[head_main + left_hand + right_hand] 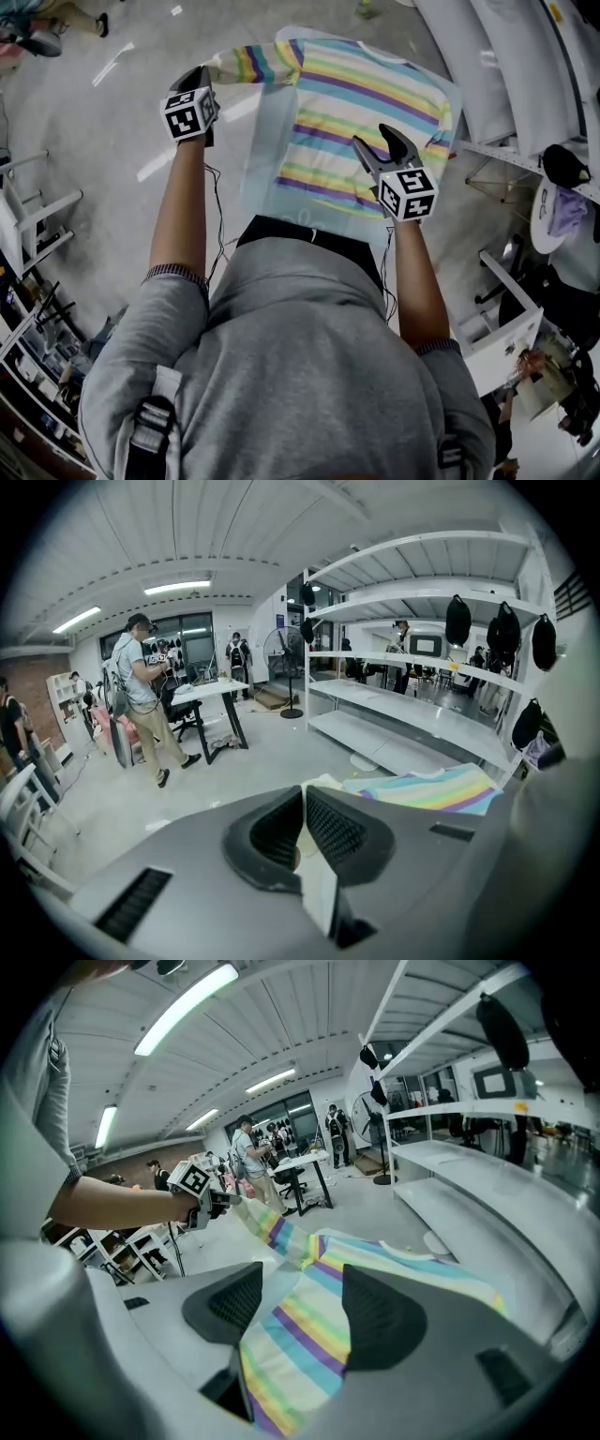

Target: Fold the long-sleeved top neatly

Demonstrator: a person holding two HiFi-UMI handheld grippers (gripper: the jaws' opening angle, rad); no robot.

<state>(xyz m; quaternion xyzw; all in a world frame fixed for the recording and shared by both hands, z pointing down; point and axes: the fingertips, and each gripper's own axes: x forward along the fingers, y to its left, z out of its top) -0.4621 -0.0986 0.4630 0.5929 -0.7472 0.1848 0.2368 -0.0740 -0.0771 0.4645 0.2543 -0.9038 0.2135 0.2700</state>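
Beyond grey hooded shoulders [281, 375], left tool [203, 77] clamped on sleeve [248, 64] of pastel-striped fabric top [370, 98], stretched toward upper left; right tool [375, 141] agape, empty, over lower-right hem [319, 187].

The top [366, 122] lies on the table [261, 187], below the right gripper's [302, 1286] parted jaws. Its sleeve [248, 64] runs left off the table into the left gripper's [303, 803] closed jaws.

The head view looks steeply down from above the person [281, 375] onto the striped long-sleeved top [366, 112]. The left gripper view faces out across the room toward white shelving [422, 719], the top at its right edge. The right gripper view sits close over the top — all three views share it.
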